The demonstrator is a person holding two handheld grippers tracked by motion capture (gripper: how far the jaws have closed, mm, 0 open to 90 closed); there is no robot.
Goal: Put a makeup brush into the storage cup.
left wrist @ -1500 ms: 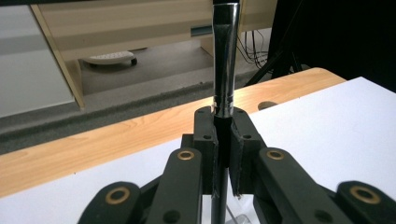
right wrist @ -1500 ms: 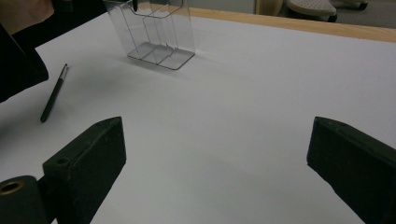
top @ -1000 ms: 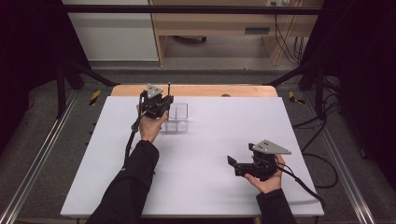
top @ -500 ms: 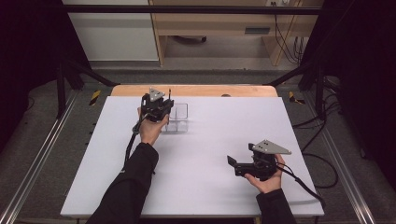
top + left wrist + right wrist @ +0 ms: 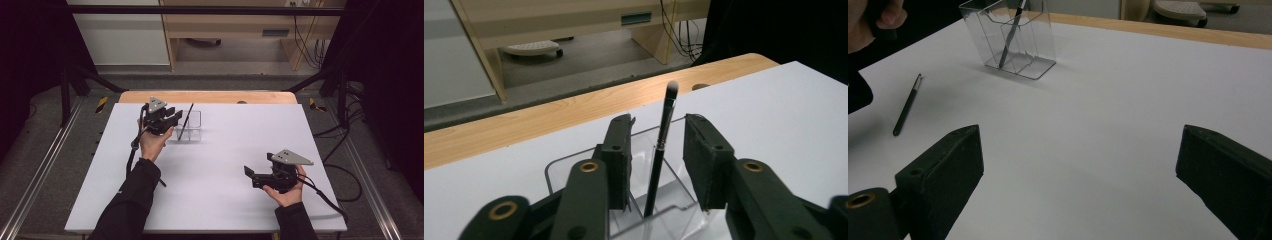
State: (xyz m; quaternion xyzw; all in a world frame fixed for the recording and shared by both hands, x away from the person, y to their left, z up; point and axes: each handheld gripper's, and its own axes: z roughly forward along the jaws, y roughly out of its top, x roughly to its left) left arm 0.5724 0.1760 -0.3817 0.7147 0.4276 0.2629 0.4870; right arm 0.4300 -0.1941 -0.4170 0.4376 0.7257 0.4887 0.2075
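Observation:
A clear plastic organizer point(image 5: 194, 133) stands near the table's far edge, left of centre. A slim black makeup brush point(image 5: 186, 120) leans in it, bristles up. My left gripper point(image 5: 173, 120) sits just left of the organizer. In the left gripper view the brush point(image 5: 663, 145) stands between the fingers point(image 5: 620, 150) with a gap on each side. These jaws have just been opening and no longer press on the brush. My right gripper point(image 5: 249, 176) rests low at the front right, open and holding nothing, with its jaws point(image 5: 1078, 165) pointing toward the organizer point(image 5: 1034, 47).
A second dark thin tool point(image 5: 907, 106) lies flat on the white table point(image 5: 225, 150), on the near side of the organizer beside the left forearm. A wooden strip point(image 5: 210, 96) runs along the table's far edge. Metal rails flank both sides.
My left gripper let go of the brush, parted its jaws and drew back a little toward the left. The brush now leans in the organizer. The right gripper stayed put.

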